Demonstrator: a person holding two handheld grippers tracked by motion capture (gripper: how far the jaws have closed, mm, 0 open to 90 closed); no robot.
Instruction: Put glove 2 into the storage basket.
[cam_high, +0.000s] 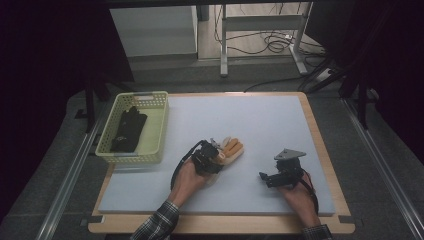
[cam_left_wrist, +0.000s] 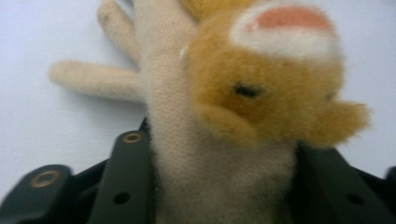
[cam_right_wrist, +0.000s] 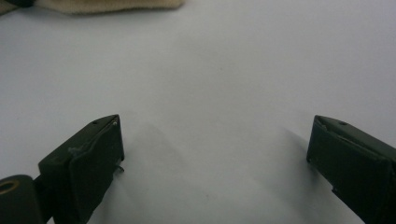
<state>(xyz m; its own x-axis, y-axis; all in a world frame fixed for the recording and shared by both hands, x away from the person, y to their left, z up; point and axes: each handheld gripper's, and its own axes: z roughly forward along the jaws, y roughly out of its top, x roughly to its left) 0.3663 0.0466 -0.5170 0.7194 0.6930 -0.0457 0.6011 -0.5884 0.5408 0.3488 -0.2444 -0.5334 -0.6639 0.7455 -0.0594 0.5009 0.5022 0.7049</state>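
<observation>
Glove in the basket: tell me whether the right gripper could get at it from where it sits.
Probably not directly: the black glove lies in the basket at far left, and the left gripper with its plush glove sits between.

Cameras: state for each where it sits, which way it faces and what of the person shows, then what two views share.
High view: above the person's side, looking forward and down on the table; forearms, hands, left gripper, right gripper, basket.
Left gripper view: rides that gripper, looking along its jaws, shut on the glove.
Right gripper view: along open jaws over the bare mat.
Shared: the glove appears in all three.
</observation>
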